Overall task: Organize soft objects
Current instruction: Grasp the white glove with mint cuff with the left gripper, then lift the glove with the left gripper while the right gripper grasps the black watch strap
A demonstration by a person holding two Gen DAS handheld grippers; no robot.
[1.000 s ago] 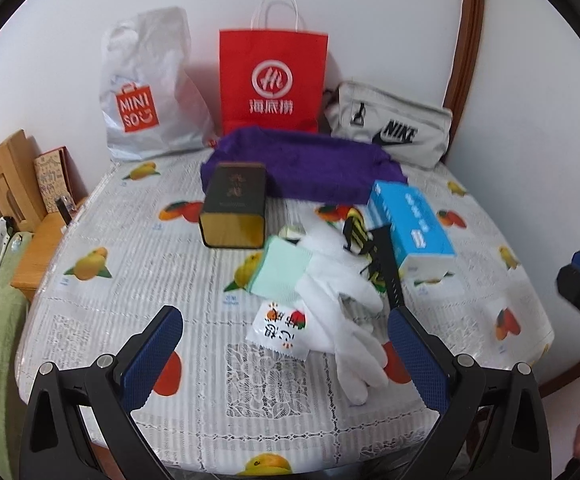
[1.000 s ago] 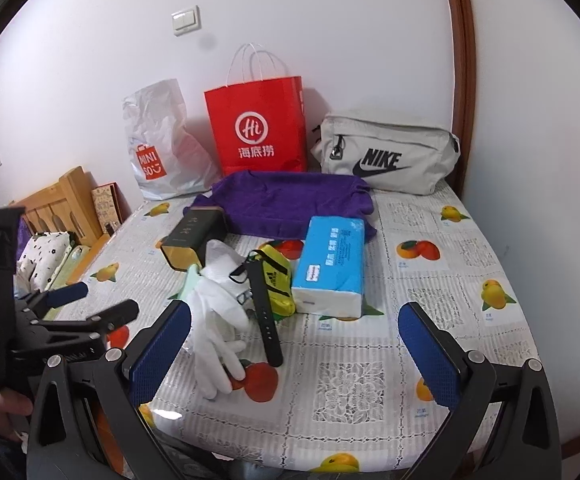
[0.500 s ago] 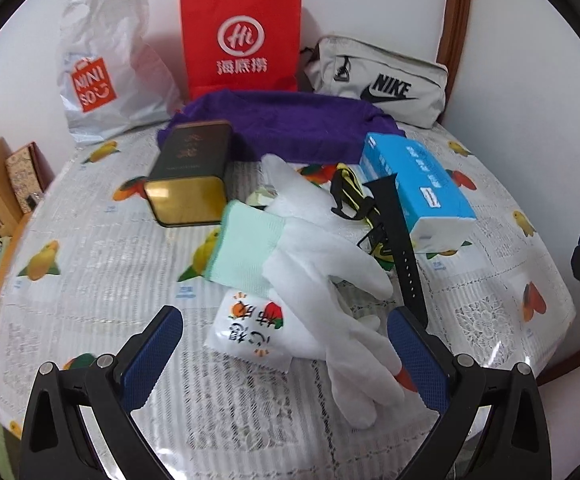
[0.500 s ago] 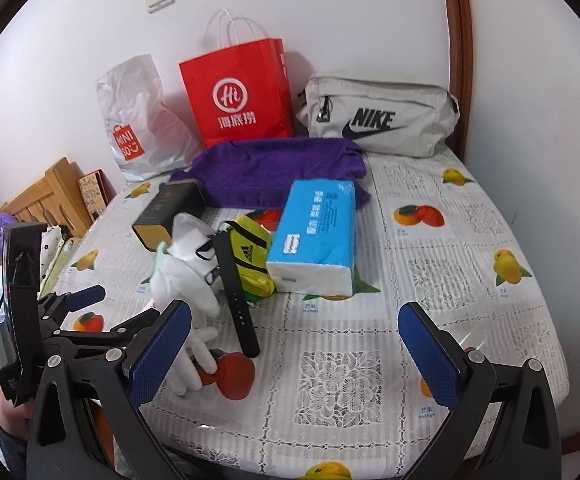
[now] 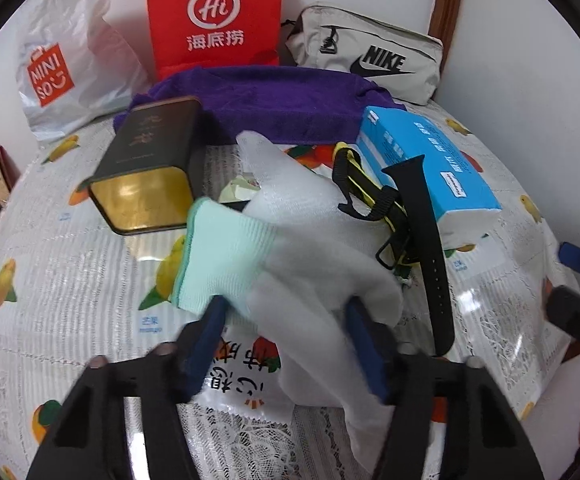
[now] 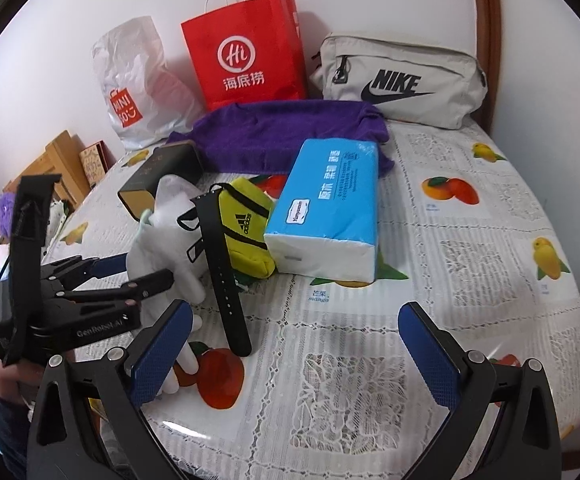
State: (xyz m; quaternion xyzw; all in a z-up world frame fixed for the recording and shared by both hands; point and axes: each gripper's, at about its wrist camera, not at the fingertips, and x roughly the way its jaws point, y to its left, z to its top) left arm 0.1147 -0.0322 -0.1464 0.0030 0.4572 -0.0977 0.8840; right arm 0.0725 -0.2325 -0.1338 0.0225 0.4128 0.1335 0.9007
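Note:
A white glove [image 5: 301, 264] with a mint cuff lies on the fruit-print tablecloth [image 6: 489, 240], over a second glove. My left gripper [image 5: 286, 336] is closing, and its blue pads press both sides of the glove's palm. Seen from the right wrist, the left gripper [image 6: 146, 268] grips that glove [image 6: 170, 240] at the table's left. My right gripper [image 6: 293, 344] hangs open above bare cloth near the front edge, with nothing in it. A folded purple towel [image 6: 290, 132] lies at the back, and a blue tissue pack [image 6: 329, 200] lies in the middle.
A yellow Adidas pouch [image 6: 246, 220] and a black watch strap [image 6: 222, 264] lie beside the gloves. A snack packet [image 5: 242, 376] lies under them and a dark gold tin [image 5: 150, 160] behind. A red paper bag [image 6: 246, 48], a Miniso bag [image 6: 142, 84] and a grey Nike bag [image 6: 401, 80] line the wall.
Both grippers have come down and closer to the table. The left jaws, wide apart before, have narrowed onto the white glove. The right gripper stays open.

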